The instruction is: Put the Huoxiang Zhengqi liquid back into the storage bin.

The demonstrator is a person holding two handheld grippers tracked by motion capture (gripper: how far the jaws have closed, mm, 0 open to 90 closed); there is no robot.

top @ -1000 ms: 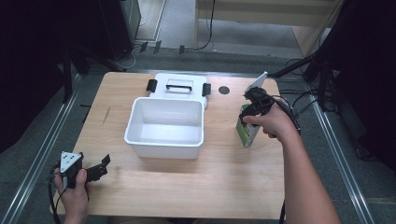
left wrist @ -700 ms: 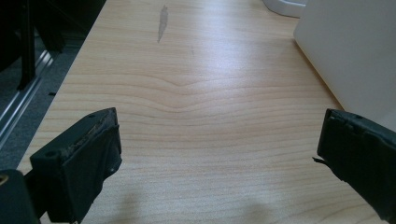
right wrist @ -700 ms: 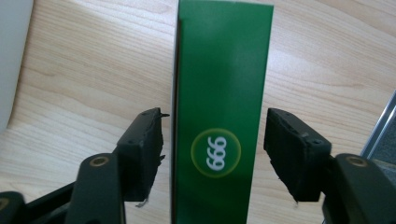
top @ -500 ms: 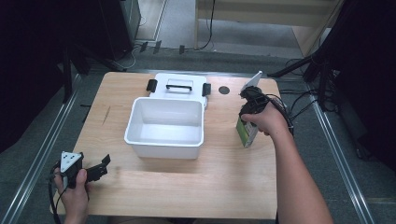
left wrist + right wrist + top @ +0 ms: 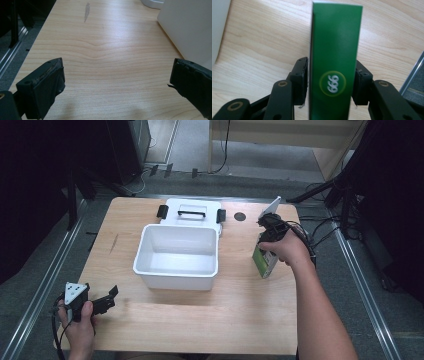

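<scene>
So the grab looks basically done at this point: the right gripper [image 5: 329,82] has just been closing its jaws and they're now pressed against both narrow sides of the green box [image 5: 334,57], which you can see sandwiched between the 2 black pads in the right gripper view, logo and all. From the high view the green box [image 5: 264,260] stands upright on the wooden table [image 5: 240,320], over on the right side, well apart from the white bin [image 5: 177,252] in the middle, with the person's right hand [image 5: 287,251] wrapped around the gripper on top of it. It doesn't look lifted yet, as far as I can tell the bottom edge is on the wood. The bin is open and has nothing in it, and its white lid [image 5: 191,212] with the black handle and clips lies flat just behind it, touching or nearly touching the back wall. My guess is the box is headed for the bin, so what's left is the lift, the carry over to the left, the drop, and maybe the lid after that. The left gripper [image 5: 95,302] is parked near the front left corner of the table with its jaws wide apart and nothing between them, just bare wood showing in the left gripper view, with the bin's wall off to one side.
</scene>
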